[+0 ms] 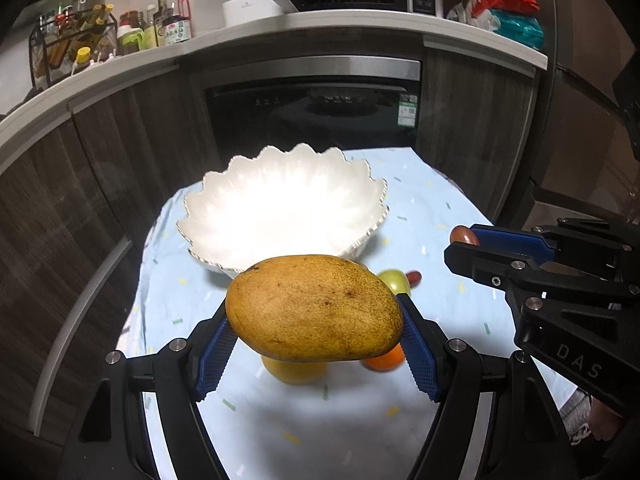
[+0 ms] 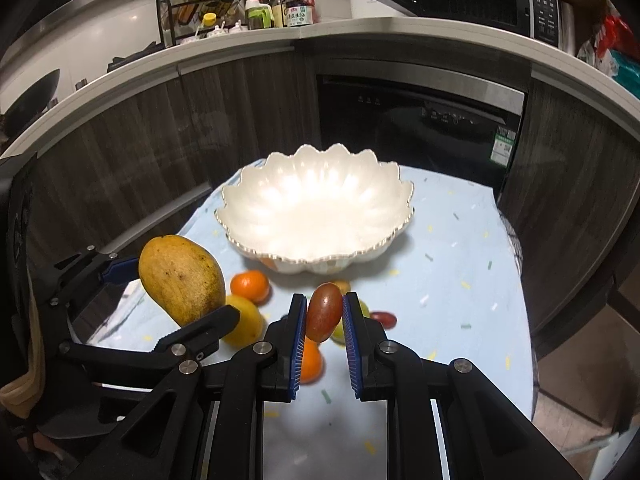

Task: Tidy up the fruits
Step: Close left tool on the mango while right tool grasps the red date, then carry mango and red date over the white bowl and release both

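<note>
White bowl (image 2: 316, 216) waits at twelve o'clock: left gripper (image 1: 314, 336) clamps the mango (image 1: 314, 308), right gripper (image 2: 324, 316) pinches a date (image 2: 324, 312); clear the rim, lower gently.

Bench (image 2: 460, 280) under a pale blue cloth (image 2: 440, 320) with confetti flecks. White scalloped bowl (image 2: 316, 216) stands on it. Nearer than the bowl, on the cloth — two oranges (image 2: 249, 286), a yellow fruit (image 2: 244, 320), a green one partly hidden (image 1: 394, 280), a small dark red fruit (image 2: 383, 319).
</note>
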Available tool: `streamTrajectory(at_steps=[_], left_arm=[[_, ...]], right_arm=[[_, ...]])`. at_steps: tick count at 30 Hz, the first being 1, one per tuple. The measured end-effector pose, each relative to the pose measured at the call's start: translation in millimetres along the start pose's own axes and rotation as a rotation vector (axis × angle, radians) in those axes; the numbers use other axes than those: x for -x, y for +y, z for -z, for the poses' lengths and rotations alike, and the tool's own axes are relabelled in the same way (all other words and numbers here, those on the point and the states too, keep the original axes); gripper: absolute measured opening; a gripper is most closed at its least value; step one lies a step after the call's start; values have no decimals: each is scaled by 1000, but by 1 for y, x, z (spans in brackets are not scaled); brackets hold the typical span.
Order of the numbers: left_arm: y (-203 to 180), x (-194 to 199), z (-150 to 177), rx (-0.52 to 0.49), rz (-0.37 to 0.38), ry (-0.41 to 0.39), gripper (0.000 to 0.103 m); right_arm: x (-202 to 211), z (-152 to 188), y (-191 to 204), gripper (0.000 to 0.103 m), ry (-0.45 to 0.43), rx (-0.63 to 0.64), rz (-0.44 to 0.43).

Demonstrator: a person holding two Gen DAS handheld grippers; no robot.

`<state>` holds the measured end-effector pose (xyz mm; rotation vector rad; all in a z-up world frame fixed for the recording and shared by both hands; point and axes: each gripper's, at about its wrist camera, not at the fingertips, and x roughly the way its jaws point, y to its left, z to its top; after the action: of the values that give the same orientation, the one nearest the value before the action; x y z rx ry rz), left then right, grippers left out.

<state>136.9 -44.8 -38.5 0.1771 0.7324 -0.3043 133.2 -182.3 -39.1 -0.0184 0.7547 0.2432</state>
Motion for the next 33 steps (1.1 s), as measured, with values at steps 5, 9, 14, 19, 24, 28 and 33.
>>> streamTrajectory(at_steps=[5, 9, 14, 19, 24, 28, 33], left_arm=[[9, -2, -10, 19, -11, -15, 75], [15, -5, -17, 33, -20, -20, 75], [23, -10, -26, 47, -34, -31, 75], [33, -18, -38, 62, -48, -42, 75], [40, -27, -48, 73, -56, -48, 75], [48, -37, -55, 84, -65, -50, 75], [56, -53, -63, 93, -74, -42, 75]], right_arm=[[-3, -12, 1, 20, -20, 9, 2], [-6, -21, 1, 20, -37, 13, 1], [-11, -36, 0, 20, -59, 14, 3], [-21, -48, -4, 20, -73, 5, 8], [-30, -59, -7, 20, -88, 1, 19], [-40, -66, -10, 20, -88, -3, 28], [-54, -73, -16, 20, -84, -9, 42]])
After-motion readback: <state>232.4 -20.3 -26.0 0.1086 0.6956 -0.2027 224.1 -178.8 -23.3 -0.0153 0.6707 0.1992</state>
